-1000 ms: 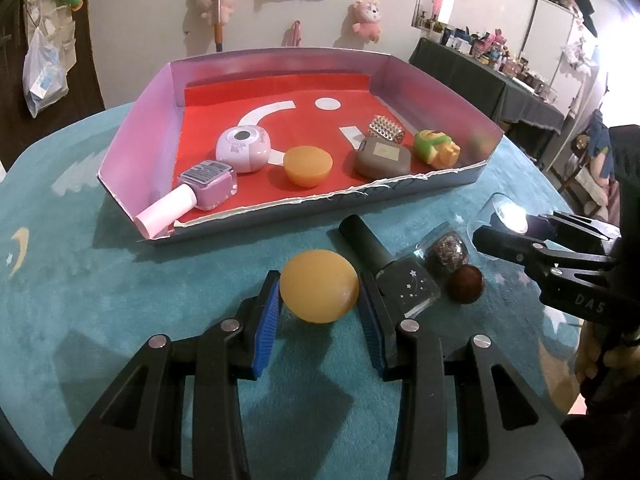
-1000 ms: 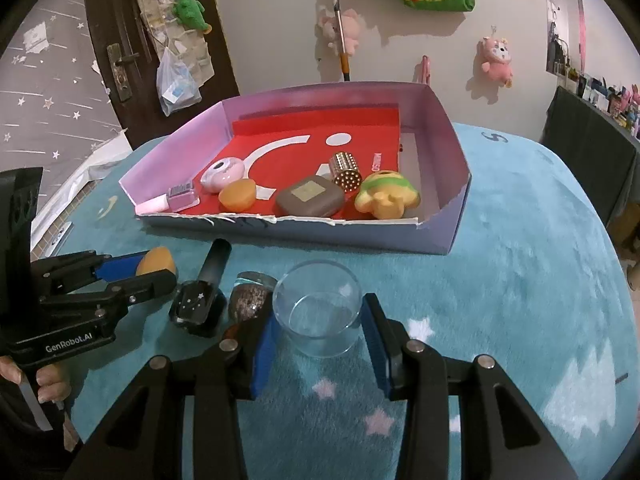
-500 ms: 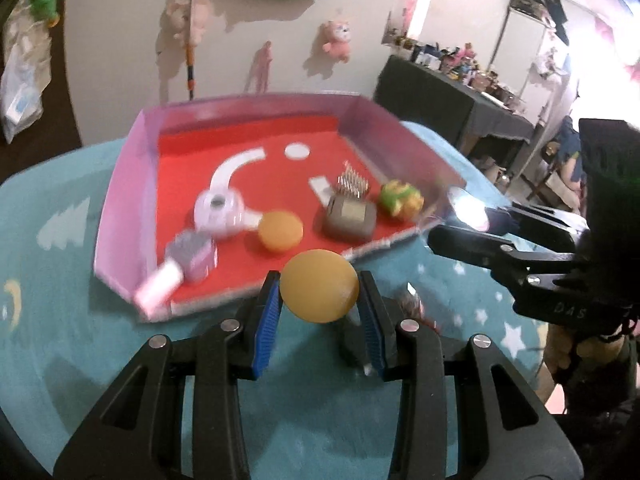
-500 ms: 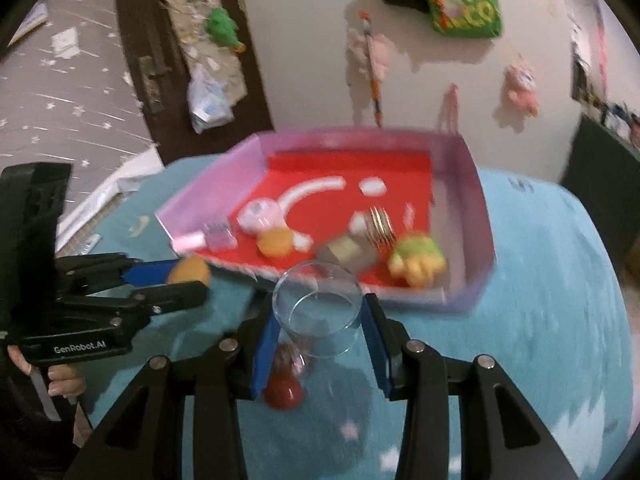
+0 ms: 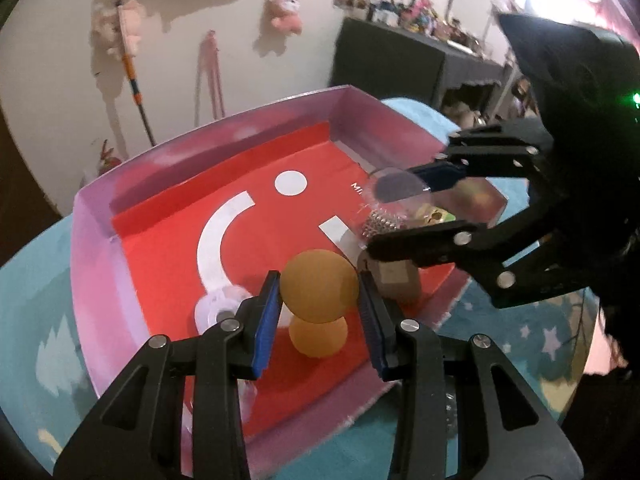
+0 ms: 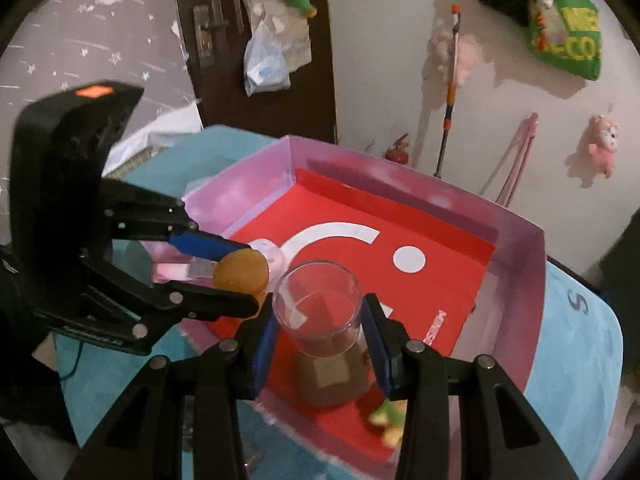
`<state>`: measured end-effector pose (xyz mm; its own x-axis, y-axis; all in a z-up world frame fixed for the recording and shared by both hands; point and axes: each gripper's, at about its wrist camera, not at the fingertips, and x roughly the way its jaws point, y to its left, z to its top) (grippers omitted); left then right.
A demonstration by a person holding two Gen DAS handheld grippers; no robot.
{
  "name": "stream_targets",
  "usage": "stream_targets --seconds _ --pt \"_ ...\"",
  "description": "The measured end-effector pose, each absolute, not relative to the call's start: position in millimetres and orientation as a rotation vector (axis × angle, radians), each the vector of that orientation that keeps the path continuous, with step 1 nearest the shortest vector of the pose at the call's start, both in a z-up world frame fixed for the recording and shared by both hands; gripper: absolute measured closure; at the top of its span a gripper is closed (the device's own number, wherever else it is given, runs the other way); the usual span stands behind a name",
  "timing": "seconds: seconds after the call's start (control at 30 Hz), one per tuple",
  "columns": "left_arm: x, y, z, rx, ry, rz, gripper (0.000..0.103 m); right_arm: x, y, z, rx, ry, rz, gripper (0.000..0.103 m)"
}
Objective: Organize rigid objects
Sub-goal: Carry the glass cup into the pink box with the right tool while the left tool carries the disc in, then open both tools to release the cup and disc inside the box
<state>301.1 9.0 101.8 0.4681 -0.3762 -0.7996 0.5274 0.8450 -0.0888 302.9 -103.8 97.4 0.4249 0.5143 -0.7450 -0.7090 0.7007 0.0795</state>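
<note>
My left gripper (image 5: 319, 294) is shut on an orange ball (image 5: 319, 286) and holds it above the red floor of the pink-walled box (image 5: 96, 248). A second orange ball (image 5: 318, 338) lies in the box right below it. My right gripper (image 6: 318, 322) is shut on a clear glass cup (image 6: 318, 306), also over the box. Under the cup lies a brown flat block (image 6: 332, 380). From the right wrist view the left gripper (image 6: 240, 276) shows at the left with its orange ball (image 6: 240, 276). The left wrist view shows the right gripper (image 5: 404, 216) and the cup (image 5: 400, 192) at the right.
In the box also lie a white round device (image 5: 218, 312), a spiky metal piece (image 5: 380, 226), and a green and yellow toy (image 6: 390, 420). The box (image 6: 516, 280) stands on a teal rug (image 6: 576, 380). A dark door (image 6: 256, 40) and a wall with hung toys are behind.
Both grippers have risen off the rug and moved forward over the box, the left with the orange ball, the right with the glass cup. Both wrists have rolled.
</note>
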Motion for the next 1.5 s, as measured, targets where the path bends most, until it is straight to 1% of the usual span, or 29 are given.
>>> stream_targets --seconds 0.27,0.5,0.67,1.5 --pt "333.1 1.0 86.8 0.263 1.022 -0.579 0.067 337.3 -91.6 76.0 -0.345 0.943 0.820 0.059" --pt "337.7 -4.6 77.9 0.328 1.058 -0.586 0.067 347.2 -81.2 62.6 -0.412 1.008 0.844 0.059" --pt "340.3 -7.3 74.1 0.357 1.078 -0.584 0.067 355.0 -80.7 57.1 -0.408 1.056 0.860 0.059" --pt "365.6 -17.0 64.4 0.381 1.129 -0.549 0.067 369.4 -69.8 45.7 -0.426 1.131 0.817 0.059"
